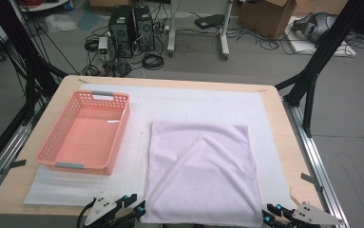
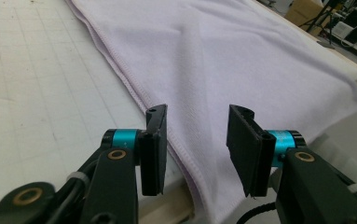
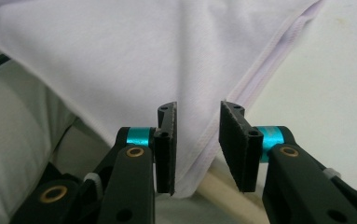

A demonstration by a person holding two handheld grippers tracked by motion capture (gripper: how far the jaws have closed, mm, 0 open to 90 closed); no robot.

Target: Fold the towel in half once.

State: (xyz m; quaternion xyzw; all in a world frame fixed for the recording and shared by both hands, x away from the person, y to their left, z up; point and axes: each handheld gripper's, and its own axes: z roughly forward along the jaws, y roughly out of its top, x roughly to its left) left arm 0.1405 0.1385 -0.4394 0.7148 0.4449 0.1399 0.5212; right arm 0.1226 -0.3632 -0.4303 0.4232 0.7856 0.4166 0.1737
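Note:
A pale lilac towel [image 1: 201, 171] lies folded flat on the white mat, its near edge at the table's front edge. My left gripper [image 1: 134, 210] sits at the towel's near left corner. Along that gripper's own jaws, the towel [image 2: 223, 65] runs between and beyond them, and the left gripper [image 2: 195, 140] stands open with its pads clear of the cloth. My right gripper [image 1: 267, 213] is at the near right corner. There the towel's corner [image 3: 192, 172] hangs between the jaws, and the right gripper [image 3: 196, 144] is open, not pressing on it.
A pink plastic basket [image 1: 56, 142] stands with nothing in it on the left of the mat. The wooden table rim [image 1: 284, 128] runs along the right. Computer towers, cables and boxes lie on the floor beyond the far edge.

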